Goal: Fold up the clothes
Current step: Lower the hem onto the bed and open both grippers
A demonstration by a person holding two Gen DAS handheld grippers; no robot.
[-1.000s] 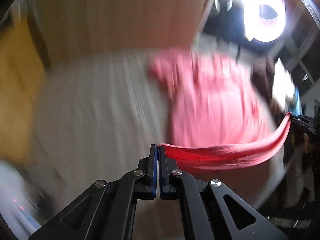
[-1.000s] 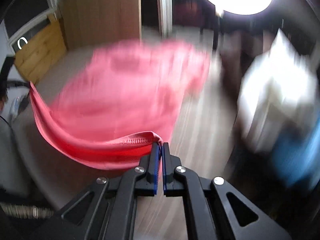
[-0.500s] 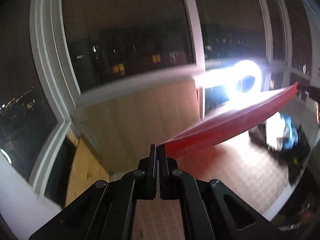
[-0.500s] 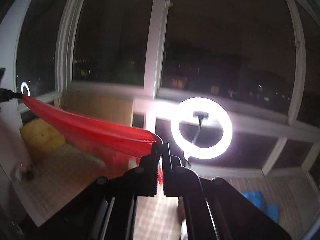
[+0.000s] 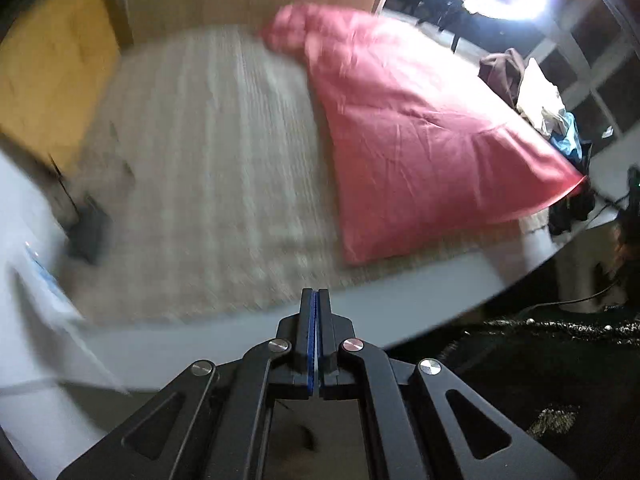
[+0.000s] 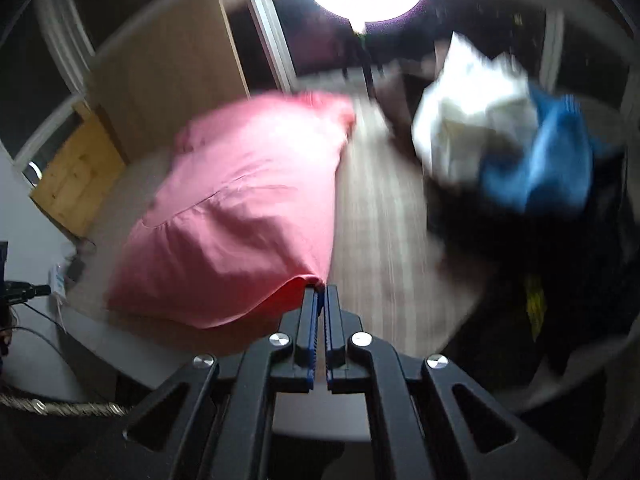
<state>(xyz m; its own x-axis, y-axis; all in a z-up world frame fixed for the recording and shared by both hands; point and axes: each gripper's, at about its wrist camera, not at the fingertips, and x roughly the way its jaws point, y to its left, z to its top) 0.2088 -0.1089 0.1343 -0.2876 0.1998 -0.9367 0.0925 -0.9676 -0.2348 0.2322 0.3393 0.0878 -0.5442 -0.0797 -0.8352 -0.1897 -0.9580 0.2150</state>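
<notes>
A pink garment (image 6: 240,208) is spread on a beige mat (image 5: 208,168), its long axis running away from the near edge. Its near corner is clamped in the right tongs (image 6: 320,294). The left tongs (image 5: 315,296) are pressed together, empty, left of the cloth.

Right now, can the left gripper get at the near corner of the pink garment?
Probably yes. The left gripper is shut and holds nothing, and only bare mat shows between it and the near corner of the pink garment. The right gripper pinches the other corner.
</notes>
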